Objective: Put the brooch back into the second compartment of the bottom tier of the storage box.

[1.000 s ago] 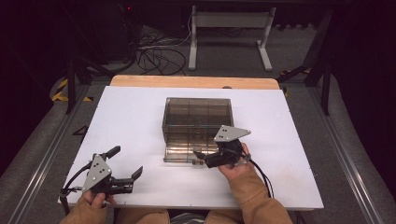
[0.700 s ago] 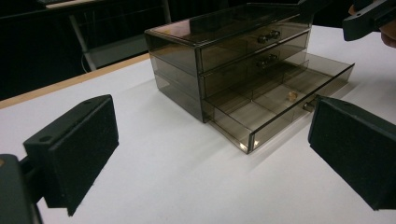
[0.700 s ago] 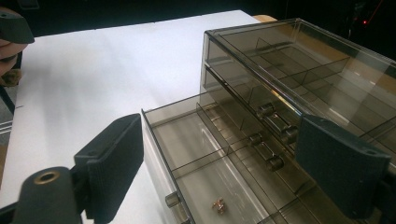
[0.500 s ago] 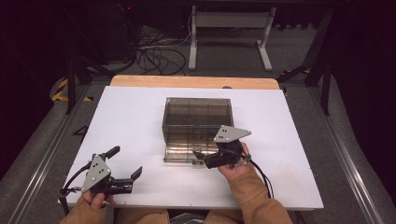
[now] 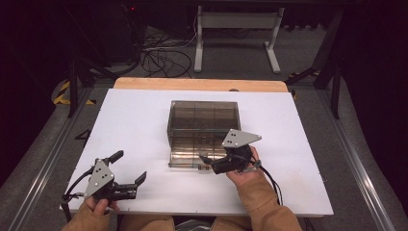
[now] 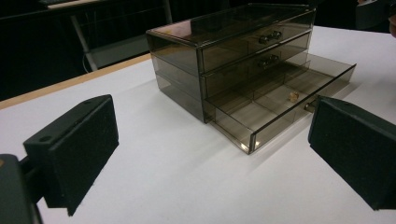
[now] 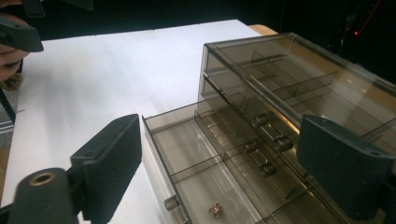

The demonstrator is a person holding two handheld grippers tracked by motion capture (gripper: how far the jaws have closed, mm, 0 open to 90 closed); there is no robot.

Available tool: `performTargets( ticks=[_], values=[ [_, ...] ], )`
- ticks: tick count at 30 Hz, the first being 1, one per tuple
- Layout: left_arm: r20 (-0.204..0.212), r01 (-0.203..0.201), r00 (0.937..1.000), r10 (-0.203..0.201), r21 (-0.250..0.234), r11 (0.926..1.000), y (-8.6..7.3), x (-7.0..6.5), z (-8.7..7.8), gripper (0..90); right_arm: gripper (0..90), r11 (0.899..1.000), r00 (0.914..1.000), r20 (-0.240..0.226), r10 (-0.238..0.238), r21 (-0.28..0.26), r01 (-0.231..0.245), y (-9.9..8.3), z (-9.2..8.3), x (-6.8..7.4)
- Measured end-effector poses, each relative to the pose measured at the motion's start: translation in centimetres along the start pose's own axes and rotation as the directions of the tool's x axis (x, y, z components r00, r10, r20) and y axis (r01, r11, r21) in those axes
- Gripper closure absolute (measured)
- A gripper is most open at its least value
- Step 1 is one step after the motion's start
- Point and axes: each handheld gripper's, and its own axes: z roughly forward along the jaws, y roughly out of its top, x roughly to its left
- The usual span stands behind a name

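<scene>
The smoked-plastic drawer unit (image 5: 203,132) stands mid-table, its bottom drawer (image 6: 280,100) pulled out. A small gold item (image 7: 215,209) lies inside. The left gripper (image 5: 126,173) and right gripper (image 5: 206,162) both hold their foam-padded jaws apart.

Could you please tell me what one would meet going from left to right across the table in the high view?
Left gripper, jaws open, near the table's front left corner → smoky clear drawer organizer with its bottom drawer pulled out → right gripper, jaws open at that drawer's front.

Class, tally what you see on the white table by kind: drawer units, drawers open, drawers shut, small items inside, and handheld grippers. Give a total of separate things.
Drawer unit: 1
Open drawers: 1
Shut drawers: 2
Small gold item inside: 1
Grippers, left and right: 2
Total separate things: 4
</scene>
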Motion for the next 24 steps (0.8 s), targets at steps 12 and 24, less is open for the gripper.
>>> performTargets(
  ticks=[12, 24],
  values=[
    [-0.003, 0.0, 1.0, 0.0, -0.001, 1.0, 0.0, 0.1, 0.0, 2.6, 5.9, 0.999, 0.9992, 0.039, 0.009, -0.037, -0.008, 0.3, -2.6, -0.4],
    [-0.002, -0.002, 1.0, 0.002, -0.005, 1.0, 0.0, 0.1, 0.0, 2.6, 3.0, 0.998, 0.9954, 0.089, 0.035, -0.049, -0.031, -0.8, -5.3, -1.0]
  ],
)
